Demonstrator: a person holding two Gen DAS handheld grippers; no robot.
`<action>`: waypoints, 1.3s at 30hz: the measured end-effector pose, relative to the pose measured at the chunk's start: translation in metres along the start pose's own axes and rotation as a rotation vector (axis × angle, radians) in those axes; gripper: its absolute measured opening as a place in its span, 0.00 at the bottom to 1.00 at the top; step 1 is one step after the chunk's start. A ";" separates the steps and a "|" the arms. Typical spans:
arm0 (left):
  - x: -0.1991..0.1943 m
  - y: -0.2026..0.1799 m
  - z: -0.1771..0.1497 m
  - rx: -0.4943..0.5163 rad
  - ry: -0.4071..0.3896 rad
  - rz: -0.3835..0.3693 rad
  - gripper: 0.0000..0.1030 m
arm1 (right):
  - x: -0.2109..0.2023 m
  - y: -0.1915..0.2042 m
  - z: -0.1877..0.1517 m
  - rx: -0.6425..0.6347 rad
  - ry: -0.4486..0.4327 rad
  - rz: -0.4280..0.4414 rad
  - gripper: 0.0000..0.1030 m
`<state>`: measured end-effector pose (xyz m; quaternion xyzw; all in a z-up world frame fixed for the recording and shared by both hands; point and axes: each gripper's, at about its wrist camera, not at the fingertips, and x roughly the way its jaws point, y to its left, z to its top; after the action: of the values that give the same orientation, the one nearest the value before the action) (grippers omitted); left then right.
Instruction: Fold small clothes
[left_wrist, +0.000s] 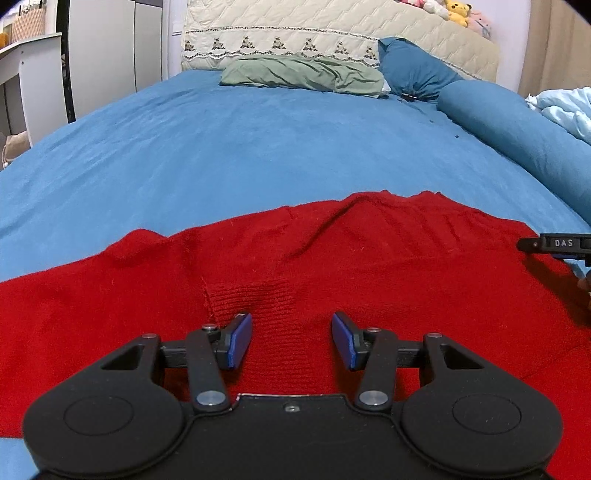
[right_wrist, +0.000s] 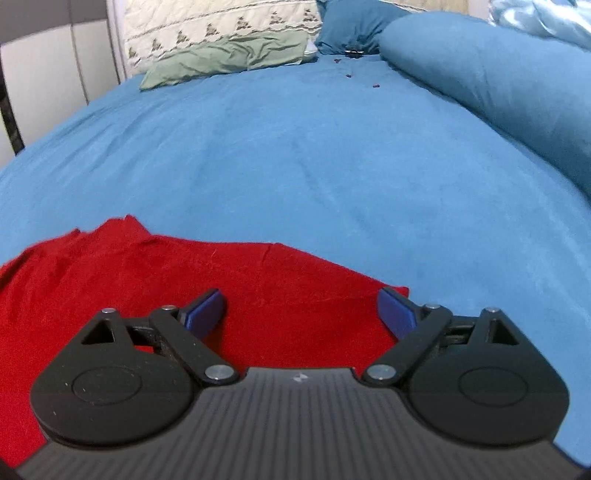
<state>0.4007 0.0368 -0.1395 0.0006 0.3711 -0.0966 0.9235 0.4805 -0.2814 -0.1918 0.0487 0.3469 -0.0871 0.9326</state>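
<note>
Broadly, a blue bedsheet (left_wrist: 229, 155) with a soft, brushed nap covered the bed, and on its near part lay a red knit sweater (left_wrist: 332, 251), spread mostly flat, fine-ribbed in patches and rumpled along its far edge. A long blue bolster (left_wrist: 517, 125) curved along the right; a wrinkled green pillow (left_wrist: 306, 75) sat at the quilted cream headboard (left_wrist: 295, 33). Only the left view showed yellow and pink plush toys (left_wrist: 460, 13) and a white desk (left_wrist: 29, 62). The left gripper (left_wrist: 291, 339) hung over the sweater's middle, blue pads parted with nothing between; the right gripper (right_wrist: 301, 312) gaped wider over the right corner, empty too.
</note>
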 end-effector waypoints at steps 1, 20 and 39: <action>-0.006 -0.001 0.001 0.001 -0.010 0.006 0.51 | -0.003 0.003 0.001 -0.011 0.004 0.000 1.00; -0.190 0.153 0.012 -0.386 -0.258 0.202 0.89 | -0.178 0.187 0.022 -0.229 -0.101 0.354 1.00; -0.149 0.334 -0.092 -0.804 -0.065 0.299 0.58 | -0.150 0.304 -0.038 -0.341 0.038 0.416 1.00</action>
<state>0.2925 0.3976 -0.1275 -0.3087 0.3459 0.1906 0.8653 0.4045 0.0419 -0.1129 -0.0374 0.3566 0.1672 0.9184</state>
